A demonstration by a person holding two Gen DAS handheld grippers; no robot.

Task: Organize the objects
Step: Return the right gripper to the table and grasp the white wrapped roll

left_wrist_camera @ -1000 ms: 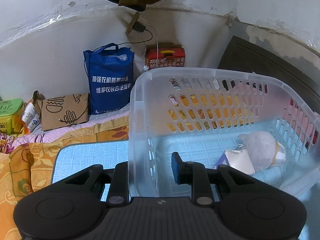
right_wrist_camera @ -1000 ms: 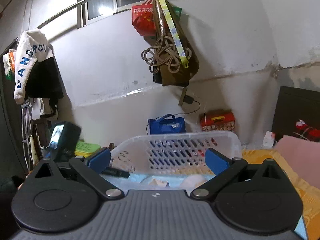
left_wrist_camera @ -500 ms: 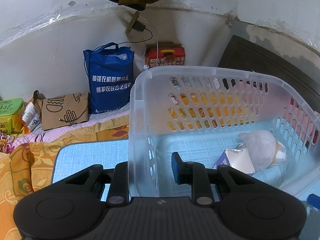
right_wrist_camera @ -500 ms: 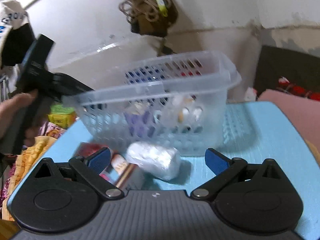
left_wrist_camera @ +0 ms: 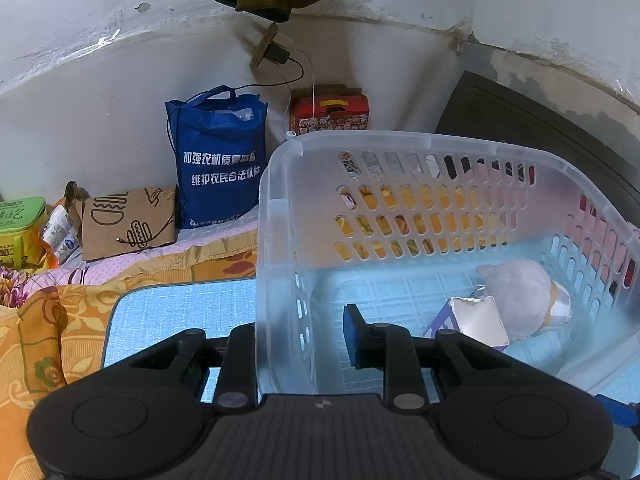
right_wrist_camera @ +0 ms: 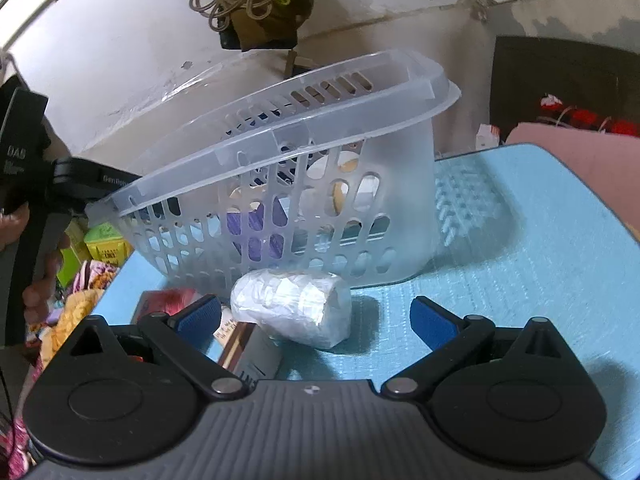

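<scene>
Right wrist view shows the right gripper (right_wrist_camera: 316,322) empty, jaws wide before the white wrapped roll (right_wrist_camera: 292,307) — next, close on it — while the left gripper (left_wrist_camera: 300,340) clamps the basket (left_wrist_camera: 280,240) wall

you see a translucent, frosty-white basket (left_wrist_camera: 460,148) pierced with rows of slots, sitting on a pale blue mat (right_wrist_camera: 540,240) with a fine woven texture. inside it you have a grey plush toy (left_wrist_camera: 516,296) and a small carton (left_wrist_camera: 476,320) with a silvery-white top and purple sides. in front of the basket lies a white plastic-wrapped roll (right_wrist_camera: 292,306). behind, you find a royal-blue bag (left_wrist_camera: 220,160) with white lettering, a red box (left_wrist_camera: 328,114) and an orange floral bedspread (left_wrist_camera: 36,320).
</scene>
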